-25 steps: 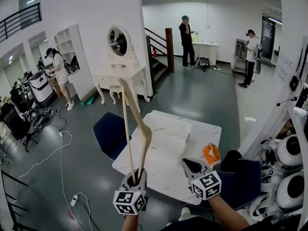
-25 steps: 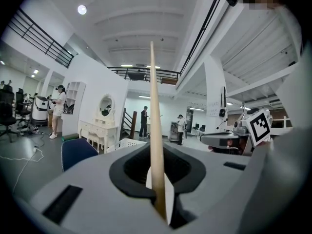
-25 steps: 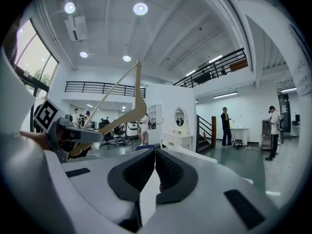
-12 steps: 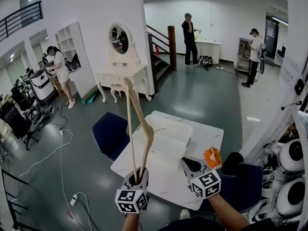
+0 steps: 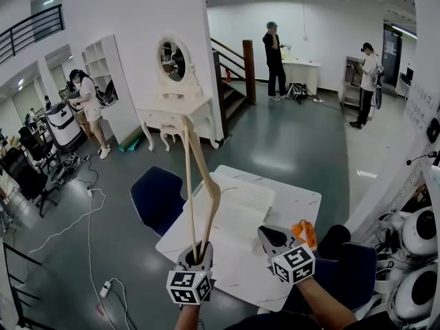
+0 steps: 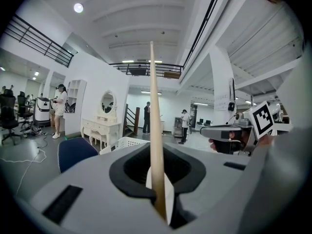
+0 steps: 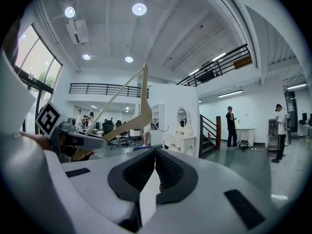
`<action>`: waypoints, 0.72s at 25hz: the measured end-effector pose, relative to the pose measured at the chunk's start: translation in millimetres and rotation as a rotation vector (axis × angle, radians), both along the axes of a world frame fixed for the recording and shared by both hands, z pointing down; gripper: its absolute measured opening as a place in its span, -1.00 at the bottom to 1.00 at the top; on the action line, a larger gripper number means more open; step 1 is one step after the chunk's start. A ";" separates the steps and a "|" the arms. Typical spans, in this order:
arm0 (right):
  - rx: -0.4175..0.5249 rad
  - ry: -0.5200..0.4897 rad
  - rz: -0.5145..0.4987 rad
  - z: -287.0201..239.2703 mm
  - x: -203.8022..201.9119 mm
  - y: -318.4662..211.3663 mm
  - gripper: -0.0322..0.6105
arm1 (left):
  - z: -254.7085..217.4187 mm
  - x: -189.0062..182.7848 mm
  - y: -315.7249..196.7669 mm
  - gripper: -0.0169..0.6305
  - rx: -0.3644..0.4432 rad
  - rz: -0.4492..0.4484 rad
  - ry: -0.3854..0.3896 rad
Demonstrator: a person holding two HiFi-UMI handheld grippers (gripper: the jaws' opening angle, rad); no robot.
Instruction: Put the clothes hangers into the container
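Clamps the wooden hanger (image 6: 155,130) upright in the left gripper (image 5: 197,251), likely to carry it clear of the table (image 5: 295,208). Keeps the right gripper (image 5: 265,233) shut and empty above the table's near edge. Leaves the white basket (image 5: 242,192) waiting on the table. Shows the same grip as a second earlier, slightly nearer the table.

Hanger (image 6: 155,130) btm hidden btwn L fingers (image 6: 127,168)

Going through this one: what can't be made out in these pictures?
- Inside of the white perforated plastic container: head view, too small and shallowly angled to tell its contents.
- Hook of the pale wooden clothes hanger: edge-on in the left gripper view, too thin in the head view.
- Orange object: head view, partly behind the right gripper, unidentifiable.
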State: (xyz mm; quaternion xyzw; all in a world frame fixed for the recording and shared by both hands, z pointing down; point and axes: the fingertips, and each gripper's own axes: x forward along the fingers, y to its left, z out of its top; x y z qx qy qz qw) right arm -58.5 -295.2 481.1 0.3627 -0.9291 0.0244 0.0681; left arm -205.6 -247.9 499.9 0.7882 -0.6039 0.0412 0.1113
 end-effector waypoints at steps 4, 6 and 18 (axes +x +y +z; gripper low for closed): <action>0.004 -0.002 -0.005 0.0 7.7 -15.7 -0.84 | 3.2 6.6 -15.4 -0.79 -0.003 -0.008 -0.014; 0.005 -0.004 -0.006 1.0 11.6 -22.8 -0.84 | 7.5 10.1 -23.8 -0.79 -0.012 -0.010 -0.016; -0.024 -0.003 -0.003 16.0 26.6 -53.6 -0.84 | 34.0 27.2 -59.1 -0.79 -0.073 -0.012 -0.016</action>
